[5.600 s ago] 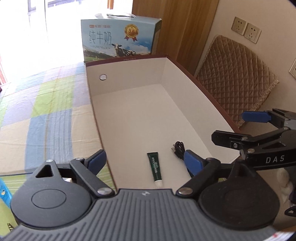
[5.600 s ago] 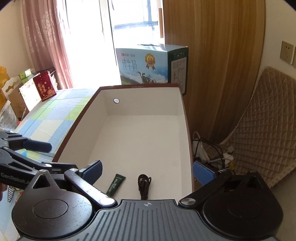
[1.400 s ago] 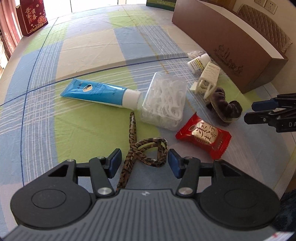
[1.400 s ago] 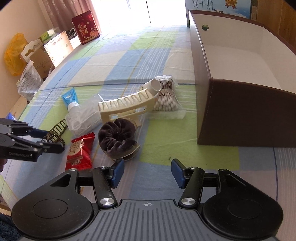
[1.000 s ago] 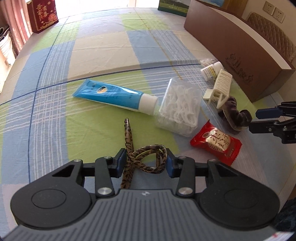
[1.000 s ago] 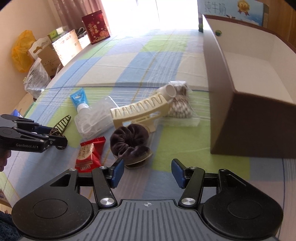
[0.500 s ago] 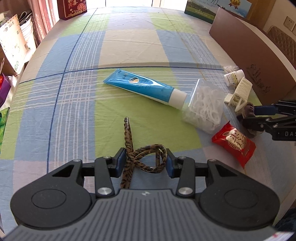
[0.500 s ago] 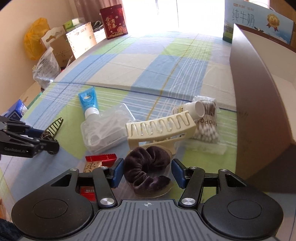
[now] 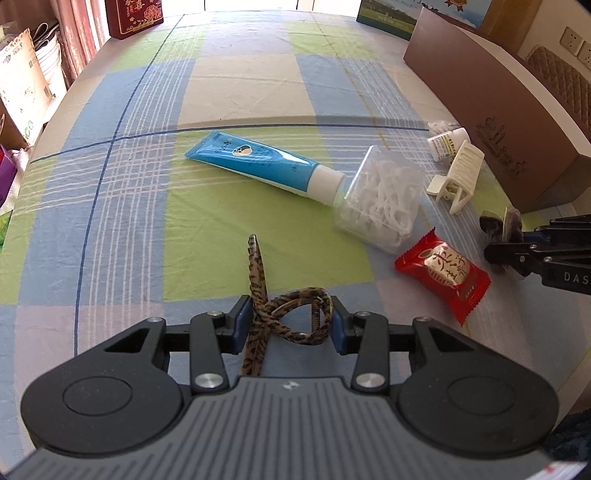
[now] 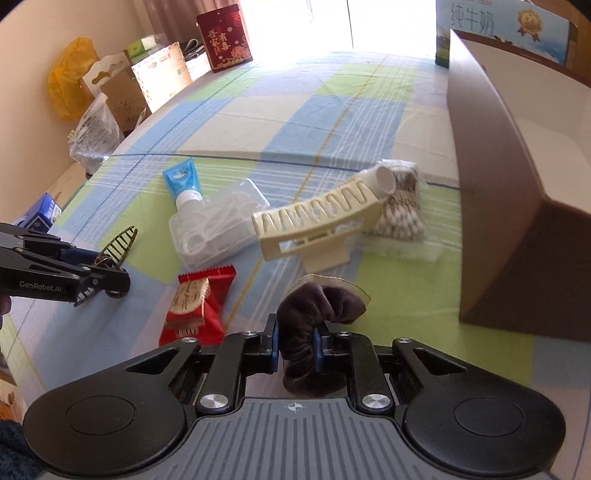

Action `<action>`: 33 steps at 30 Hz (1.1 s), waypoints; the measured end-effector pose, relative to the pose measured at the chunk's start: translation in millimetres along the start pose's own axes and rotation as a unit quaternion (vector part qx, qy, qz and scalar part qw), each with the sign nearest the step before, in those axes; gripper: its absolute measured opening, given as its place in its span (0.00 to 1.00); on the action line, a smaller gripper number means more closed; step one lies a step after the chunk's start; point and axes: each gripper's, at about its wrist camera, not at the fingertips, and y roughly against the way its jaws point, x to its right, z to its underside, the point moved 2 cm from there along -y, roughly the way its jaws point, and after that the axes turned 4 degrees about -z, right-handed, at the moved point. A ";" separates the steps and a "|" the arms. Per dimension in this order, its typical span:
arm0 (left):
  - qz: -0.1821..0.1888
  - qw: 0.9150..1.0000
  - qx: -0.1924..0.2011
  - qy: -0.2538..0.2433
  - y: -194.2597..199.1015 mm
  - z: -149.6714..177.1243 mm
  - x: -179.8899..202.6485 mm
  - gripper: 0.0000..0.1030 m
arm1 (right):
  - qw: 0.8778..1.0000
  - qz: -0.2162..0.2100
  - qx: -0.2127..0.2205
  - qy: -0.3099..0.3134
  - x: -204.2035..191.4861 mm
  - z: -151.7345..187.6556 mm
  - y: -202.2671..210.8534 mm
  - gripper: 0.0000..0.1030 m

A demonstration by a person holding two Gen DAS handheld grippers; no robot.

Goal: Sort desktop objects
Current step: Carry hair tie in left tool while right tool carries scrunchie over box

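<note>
Left gripper (image 9: 291, 323), bottom centre of its view, pinches a leopard-print hair clip (image 9: 284, 314). Right gripper (image 10: 295, 345) squeezes a dark velvet scrunchie (image 10: 314, 306) at lower centre. Beyond lie a red snack packet (image 10: 195, 302), cream claw clip (image 10: 317, 221) and, at right, the brown box (image 10: 517, 206).

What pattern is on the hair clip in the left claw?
Leopard-style brown and black spots on the hair clip; clearest in the left wrist view.

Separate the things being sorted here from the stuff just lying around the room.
Job:
hair clip in left gripper
scrunchie in right gripper
toothpaste
floss picks
candy
claw clip
cotton swabs
brown box

Lying about:
milk carton
red box
yellow bag
</note>
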 end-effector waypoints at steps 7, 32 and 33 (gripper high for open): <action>0.012 1.000 0.010 -0.003 16.3 1.9 15.4 0.36 | 1.000 0.000 0.014 -0.023 8.3 12.2 28.2 0.13; 0.127 0.983 0.125 -0.049 92.0 -65.6 143.1 0.36 | 0.992 -0.006 0.118 -0.050 51.6 9.2 151.2 0.13; 0.134 0.981 0.128 -0.052 92.2 -70.4 152.0 0.36 | 0.991 -0.003 0.123 -0.051 56.3 8.5 156.7 0.13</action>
